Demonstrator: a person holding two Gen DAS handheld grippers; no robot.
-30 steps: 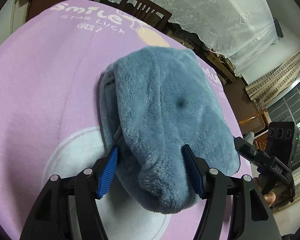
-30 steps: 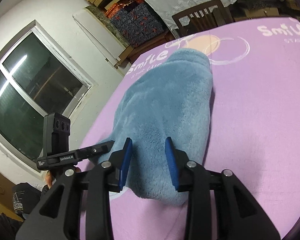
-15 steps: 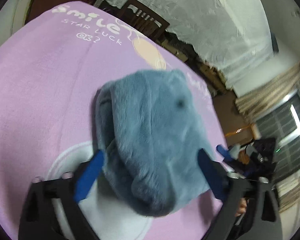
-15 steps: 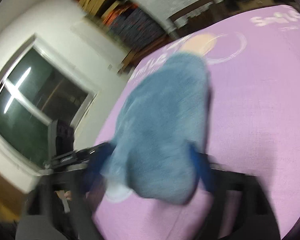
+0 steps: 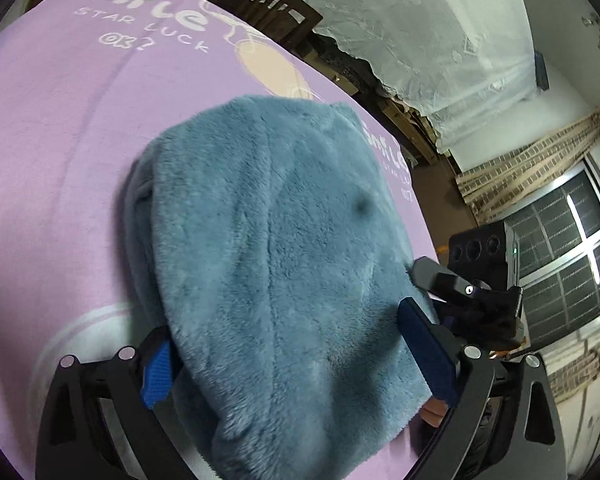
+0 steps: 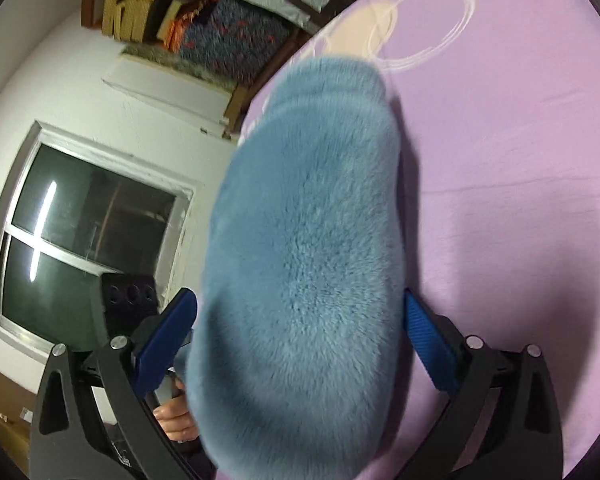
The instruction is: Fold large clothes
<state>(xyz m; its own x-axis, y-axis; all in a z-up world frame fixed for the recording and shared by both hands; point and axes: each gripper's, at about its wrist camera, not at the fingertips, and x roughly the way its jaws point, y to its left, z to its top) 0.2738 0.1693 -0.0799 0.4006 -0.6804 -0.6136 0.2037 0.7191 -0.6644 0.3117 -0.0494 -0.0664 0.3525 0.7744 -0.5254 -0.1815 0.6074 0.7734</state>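
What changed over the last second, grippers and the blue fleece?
Both let go. The left gripper and right gripper were each pinching the near edge of the blue fleece garment a second ago; now both stand wide open, blue pads clear of the pile on either side. The fleece has sagged flatter between them. Unchanged: the garment stays a folded bundle on the purple blanket.

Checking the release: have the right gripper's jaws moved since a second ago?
Yes. The right gripper jaws have spread apart, off the blue fleece garment on the purple cover.
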